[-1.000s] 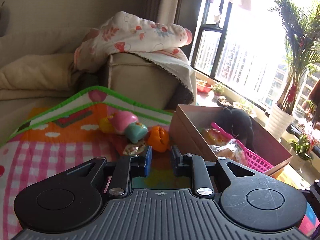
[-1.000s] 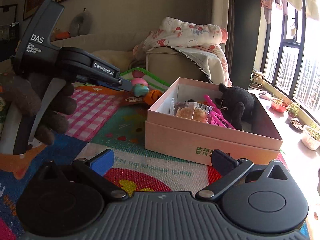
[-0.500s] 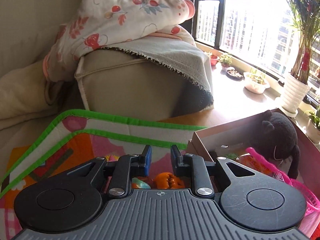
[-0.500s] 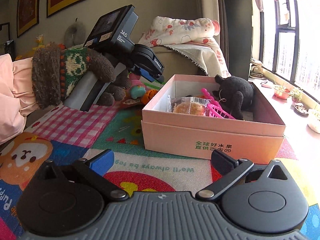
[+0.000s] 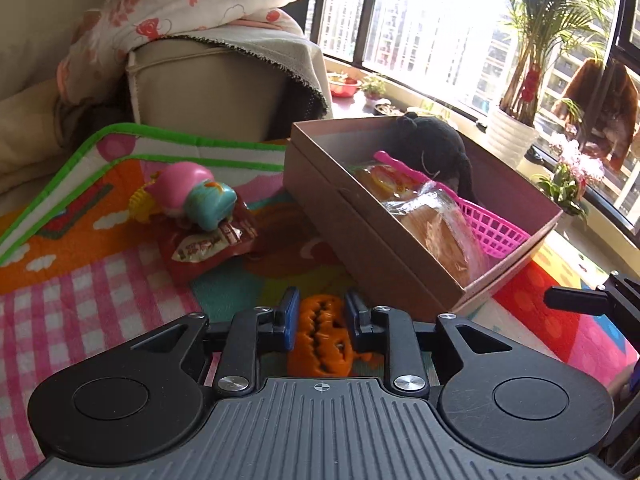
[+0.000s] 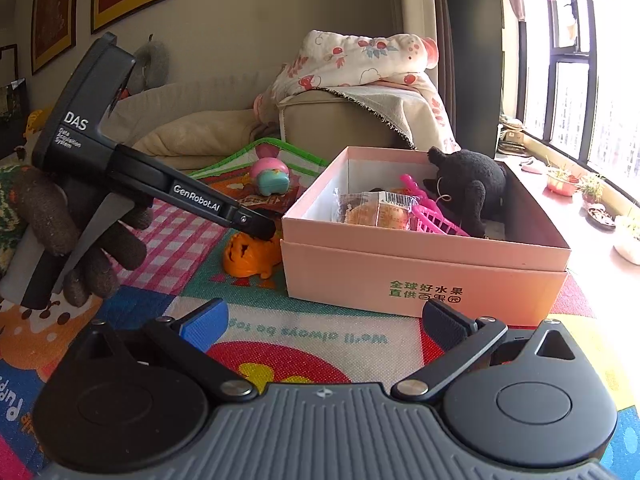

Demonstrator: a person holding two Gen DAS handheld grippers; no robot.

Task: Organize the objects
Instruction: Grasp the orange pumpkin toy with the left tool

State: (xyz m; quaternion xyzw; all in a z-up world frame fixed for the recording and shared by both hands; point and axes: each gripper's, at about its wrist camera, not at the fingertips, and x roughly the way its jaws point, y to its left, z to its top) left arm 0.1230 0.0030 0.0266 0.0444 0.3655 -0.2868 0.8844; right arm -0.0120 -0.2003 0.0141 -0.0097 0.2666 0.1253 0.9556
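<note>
Holding black plush (image 6: 470, 188), pink basket (image 6: 434, 216), wrapped bun (image 6: 376, 210) — pink box (image 6: 420, 276); left tool (image 5: 320, 312) opening around orange toy (image 5: 320, 340); right tool (image 6: 324, 330) released.

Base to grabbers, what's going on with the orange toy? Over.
Left gripper opening around orange toy on mat. Right gripper open, empty. Pink box beside toy; nothing blocking.
</note>
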